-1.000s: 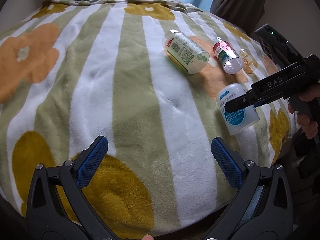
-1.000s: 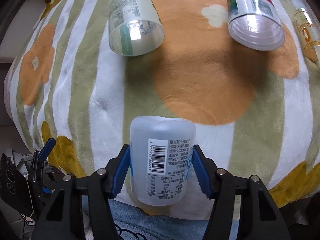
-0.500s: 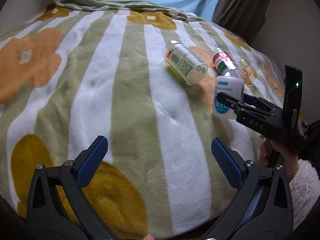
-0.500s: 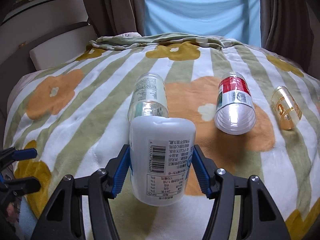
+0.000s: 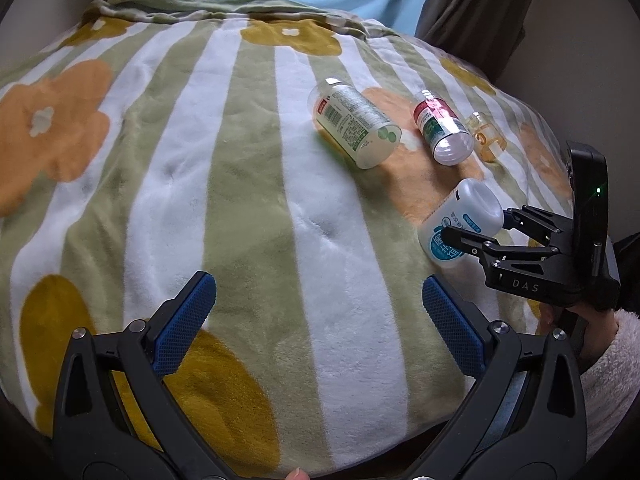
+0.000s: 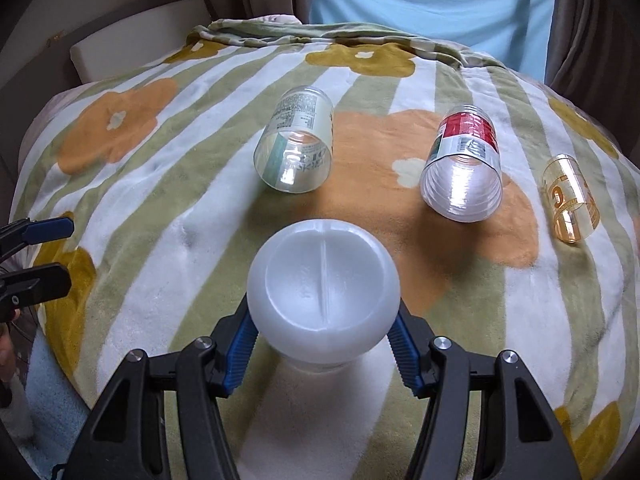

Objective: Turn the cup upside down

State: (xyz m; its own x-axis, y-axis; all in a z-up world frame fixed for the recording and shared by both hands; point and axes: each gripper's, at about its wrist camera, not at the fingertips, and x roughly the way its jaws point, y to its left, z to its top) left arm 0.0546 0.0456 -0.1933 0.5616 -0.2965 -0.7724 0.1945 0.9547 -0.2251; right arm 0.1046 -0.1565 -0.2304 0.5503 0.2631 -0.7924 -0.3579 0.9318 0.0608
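Four cups are showing on the striped blanket (image 6: 168, 216). Ahead of the right gripper's (image 6: 323, 344) fingers, the green-labelled cup (image 6: 295, 148), red-labelled cup (image 6: 463, 168) and amber cup (image 6: 570, 199) are lying on their sides, each looking empty. Left gripper (image 5: 316, 316) is hovering with fingers spread wide, gripping nothing. Right gripper is clamping the white cup (image 6: 323, 298) between its blue pads (image 6: 242, 346), base toward the camera, long axis tilting along the fingers, mouth down by the blanket.

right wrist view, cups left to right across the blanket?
Clear cut-bottle cup with green-and-white label lying on its side → white translucent plastic cup gripped by the right tool → clear ribbed cup with red-and-white label on its side → small amber-tinted clear cup on its side.
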